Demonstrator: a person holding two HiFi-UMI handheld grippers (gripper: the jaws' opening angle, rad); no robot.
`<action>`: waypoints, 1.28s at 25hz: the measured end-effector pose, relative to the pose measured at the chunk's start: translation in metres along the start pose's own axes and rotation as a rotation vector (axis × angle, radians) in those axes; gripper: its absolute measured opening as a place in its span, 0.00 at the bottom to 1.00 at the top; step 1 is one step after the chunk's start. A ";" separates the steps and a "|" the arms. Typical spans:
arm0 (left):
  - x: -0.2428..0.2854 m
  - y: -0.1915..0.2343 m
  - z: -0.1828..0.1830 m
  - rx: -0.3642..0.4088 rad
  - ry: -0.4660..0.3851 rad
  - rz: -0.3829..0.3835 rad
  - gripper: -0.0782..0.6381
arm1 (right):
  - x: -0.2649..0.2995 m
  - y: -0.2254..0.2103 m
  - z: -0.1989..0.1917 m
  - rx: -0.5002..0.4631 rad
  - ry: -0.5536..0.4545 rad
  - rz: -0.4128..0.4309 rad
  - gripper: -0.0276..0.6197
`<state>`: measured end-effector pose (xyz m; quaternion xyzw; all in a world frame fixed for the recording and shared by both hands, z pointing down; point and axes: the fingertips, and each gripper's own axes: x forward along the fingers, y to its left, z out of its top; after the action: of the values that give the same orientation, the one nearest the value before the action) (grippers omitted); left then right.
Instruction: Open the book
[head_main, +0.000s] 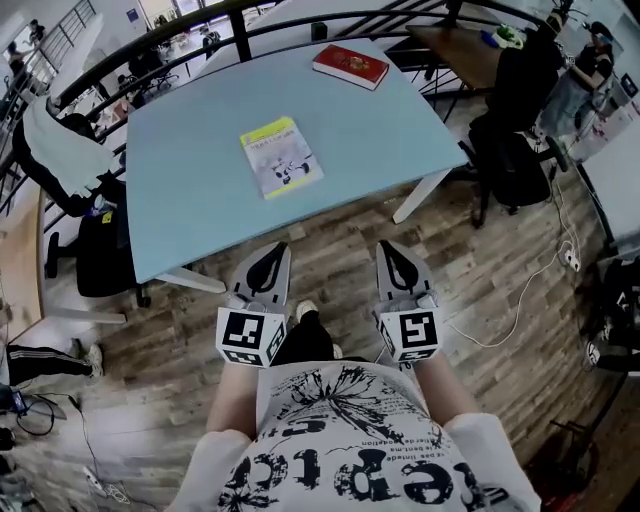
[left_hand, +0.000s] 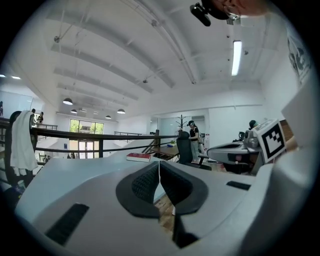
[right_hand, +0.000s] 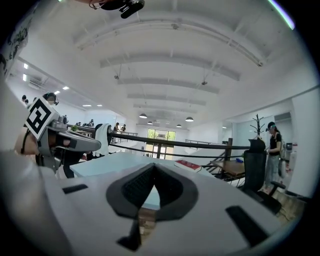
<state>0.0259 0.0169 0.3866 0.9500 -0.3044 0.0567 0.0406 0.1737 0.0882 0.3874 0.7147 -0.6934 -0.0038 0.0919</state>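
Two closed books lie on the desk (head_main: 190, 180) ahead of you. The nearer one, the yellow-green book (head_main: 282, 157), rests flat near the middle of the top with its cover up. The upper band of the cover is yellow-green and the lower part is pale with a small drawing I cannot make out. It sits slightly askew to the desk's edges, and nothing touches it. The red book (head_main: 350, 66) lies flat at the far edge, well apart from the first and close to the black railing (head_main: 150, 45). The left gripper view shows it as a low red slab (left_hand: 138, 157) beyond the jaws.

Your left gripper (head_main: 280, 248) and right gripper (head_main: 385, 246) hover side by side over the floor, short of the desk's near edge. Both point toward the desk and are well apart from either book. In each gripper's own view the dark pads meet at the tips, so the left gripper (left_hand: 159, 165) and the right gripper (right_hand: 152, 167) are both clenched with nothing between them.

The desk top is a pale blue slab on white legs (head_main: 422, 197), bare apart from the two books. It stands on a wood-plank floor (head_main: 330, 250). To the left a chair carries a white garment (head_main: 60, 150), and to the right stands a black office chair (head_main: 510, 165). A white cable (head_main: 520, 300) trails across the planks. Beyond the railing is a wide hall with a white ribbed ceiling, round hanging lamps and a few people far off.
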 end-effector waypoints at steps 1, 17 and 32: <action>0.010 0.005 0.000 -0.003 0.004 0.007 0.14 | 0.011 -0.005 0.000 -0.004 0.001 0.004 0.06; 0.178 0.139 0.013 -0.023 0.028 0.051 0.14 | 0.230 -0.054 0.011 -0.050 0.012 0.077 0.06; 0.235 0.161 -0.040 -0.090 0.183 0.209 0.14 | 0.325 -0.060 -0.008 -0.050 0.054 0.359 0.06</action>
<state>0.1184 -0.2434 0.4645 0.9012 -0.3988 0.1334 0.1049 0.2466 -0.2323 0.4270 0.5765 -0.8069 0.0147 0.1276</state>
